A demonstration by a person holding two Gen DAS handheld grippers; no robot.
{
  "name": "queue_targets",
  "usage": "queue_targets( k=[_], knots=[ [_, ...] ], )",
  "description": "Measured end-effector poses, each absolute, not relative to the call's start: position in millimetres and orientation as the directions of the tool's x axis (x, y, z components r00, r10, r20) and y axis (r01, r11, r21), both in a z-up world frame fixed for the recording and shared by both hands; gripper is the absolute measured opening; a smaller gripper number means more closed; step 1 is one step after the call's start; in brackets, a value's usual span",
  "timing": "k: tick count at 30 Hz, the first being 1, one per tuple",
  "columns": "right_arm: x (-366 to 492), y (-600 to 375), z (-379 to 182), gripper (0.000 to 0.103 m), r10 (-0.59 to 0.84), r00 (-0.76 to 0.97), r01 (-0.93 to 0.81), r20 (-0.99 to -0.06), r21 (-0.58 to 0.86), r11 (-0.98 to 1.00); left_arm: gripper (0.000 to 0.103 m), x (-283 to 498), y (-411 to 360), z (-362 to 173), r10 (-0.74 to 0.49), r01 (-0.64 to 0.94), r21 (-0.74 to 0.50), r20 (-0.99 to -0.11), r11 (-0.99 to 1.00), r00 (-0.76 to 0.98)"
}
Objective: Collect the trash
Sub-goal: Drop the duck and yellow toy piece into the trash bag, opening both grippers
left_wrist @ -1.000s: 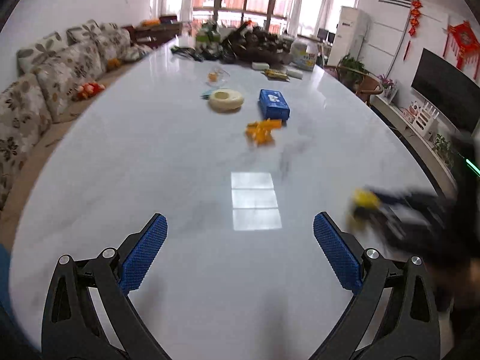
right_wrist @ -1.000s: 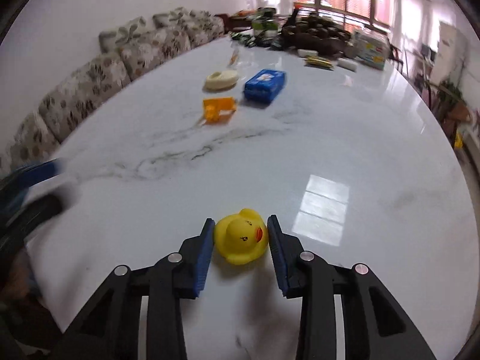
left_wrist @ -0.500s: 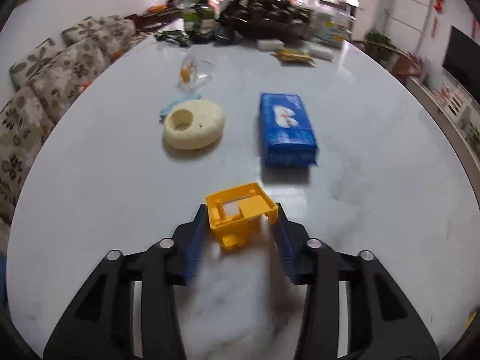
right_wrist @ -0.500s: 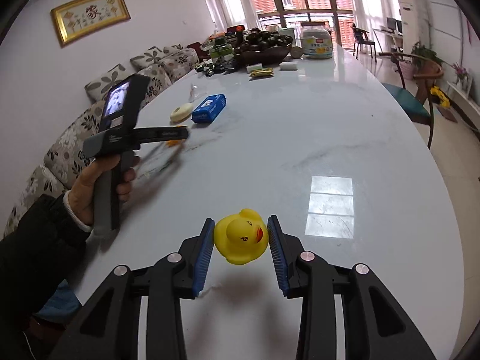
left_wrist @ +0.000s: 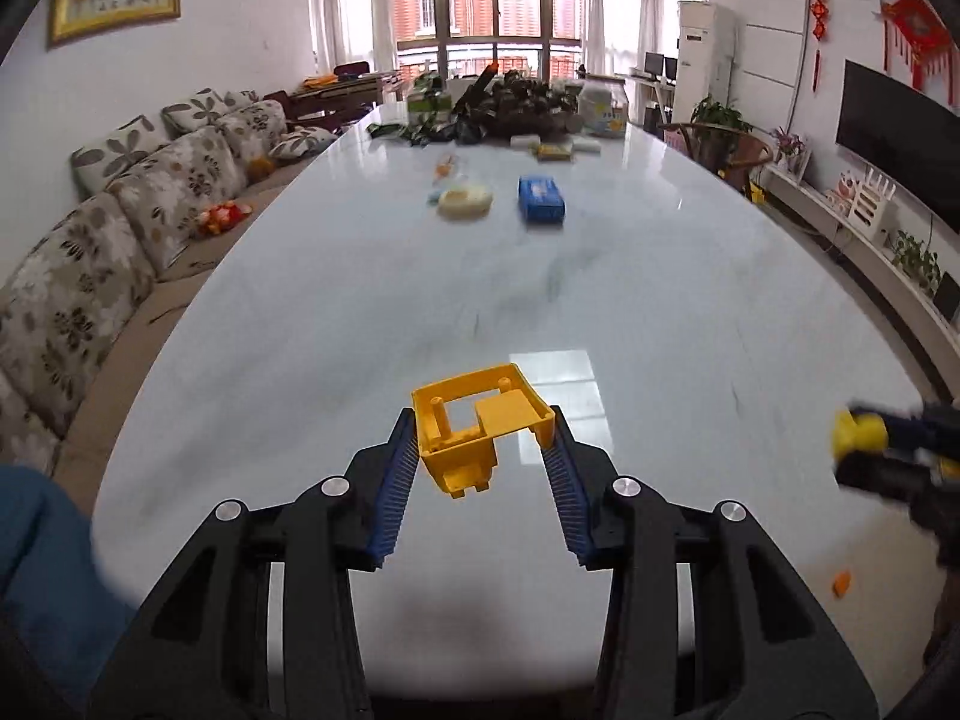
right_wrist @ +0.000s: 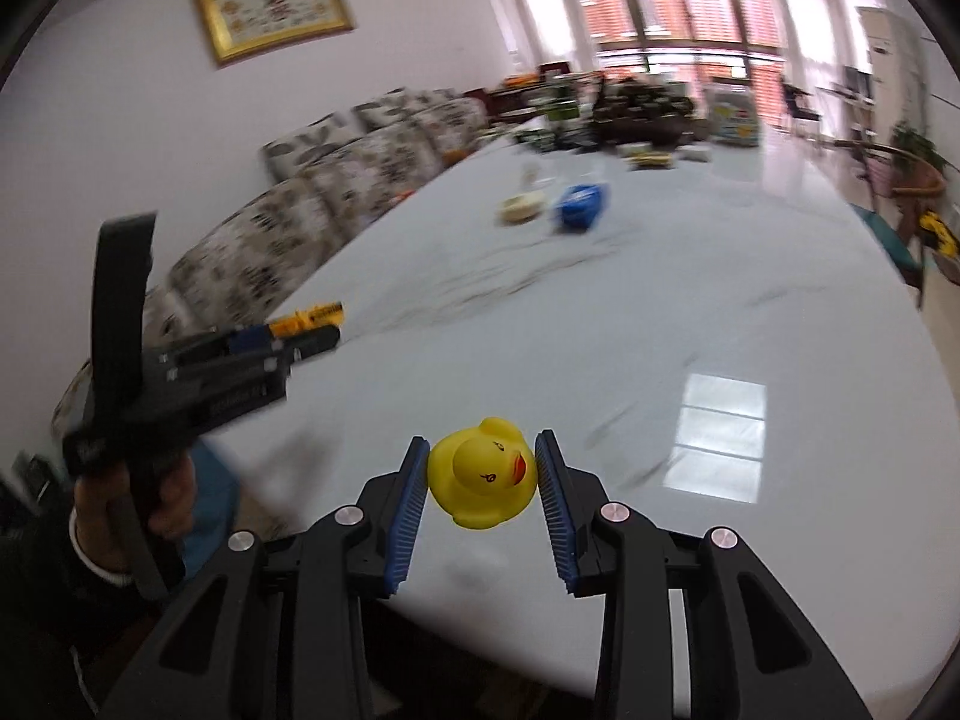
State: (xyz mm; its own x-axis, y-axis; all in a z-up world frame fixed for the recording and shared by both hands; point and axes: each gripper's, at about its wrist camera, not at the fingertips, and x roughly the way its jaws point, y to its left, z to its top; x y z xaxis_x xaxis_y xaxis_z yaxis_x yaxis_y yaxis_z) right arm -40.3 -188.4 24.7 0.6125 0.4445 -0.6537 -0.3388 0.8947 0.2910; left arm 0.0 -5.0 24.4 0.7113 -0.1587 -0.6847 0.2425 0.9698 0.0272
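1. Yellow plastic box [left_wrist: 480, 426] sits squeezed between the blue pads of the left gripper [left_wrist: 483, 456], held up above the white marble table [left_wrist: 360, 312].
2. Rubber duck [right_wrist: 483, 474] is pinched in the right gripper [right_wrist: 482, 480], its beak toward the right pad, above the table's near edge.
3. Far up the table lie a cream foam ring [left_wrist: 463, 203] and, just beside it, a blue tissue pack [left_wrist: 541, 199].
4. Half a second ago the box rested on the table close to the ring and pack; now it is lifted and well apart from them.
5. The duck stays gripped as before.
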Motion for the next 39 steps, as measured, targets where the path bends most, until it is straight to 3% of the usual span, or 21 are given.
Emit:
queue_targets(
  k=[6,12,13,15,16,19,22,31,35,39],
  knots=[
    [-123,-138,-21,0.036,0.515,0.440,-0.444,-0.736,0.320,0.837,0.041,-102,26,-43,-0.118,0.241,0.046,-0.775,0.969,0.621],
    [-116,-123,-108,0.037,0.435,0.308,-0.376,-0.846,0.312,0.872,0.043,-102,25,-127,-0.083,0.274,0.047,-0.892,0.961,0.444],
    [-111,-123,-120,0.037,0.424,0.294,-0.366,-0.857,0.309,0.878,0.048,-99,24,-139,-0.072,0.278,0.054,-0.903,0.959,0.423],
    [-99,-120,-148,0.043,0.402,0.246,-0.343,-0.882,0.308,0.887,0.069,-91,22,-162,-0.021,0.263,0.086,-0.924,0.961,0.381],
    [-94,-119,-159,0.058,0.382,0.228,-0.335,-0.896,0.296,0.894,0.079,-88,21,-173,0.001,0.259,0.103,-0.930,0.960,0.367],
    [-91,-117,-170,0.063,0.359,0.236,-0.330,-0.903,0.273,0.904,0.081,-87,18,-185,0.040,0.266,0.140,-0.936,0.954,0.349],
    [-93,-117,-161,0.063,0.362,0.266,-0.337,-0.893,0.266,0.903,0.087,-94,16,-184,0.056,0.271,0.164,-0.929,0.948,0.365],
    [-107,-121,-108,0.065,0.395,0.324,-0.399,-0.860,0.254,0.881,0.087,-91,20,-170,0.049,0.265,0.165,-0.917,0.950,0.396],
    [-107,-132,-50,0.069,0.446,0.375,-0.439,-0.812,0.268,0.858,0.087,-102,36,-123,-0.052,0.270,0.077,-0.897,0.960,0.438],
    [-82,-147,13,0.080,0.457,0.500,-0.430,-0.736,0.247,0.868,0.092,-94,53,-46,-0.148,0.265,0.002,-0.826,0.964,0.544]
  ],
)
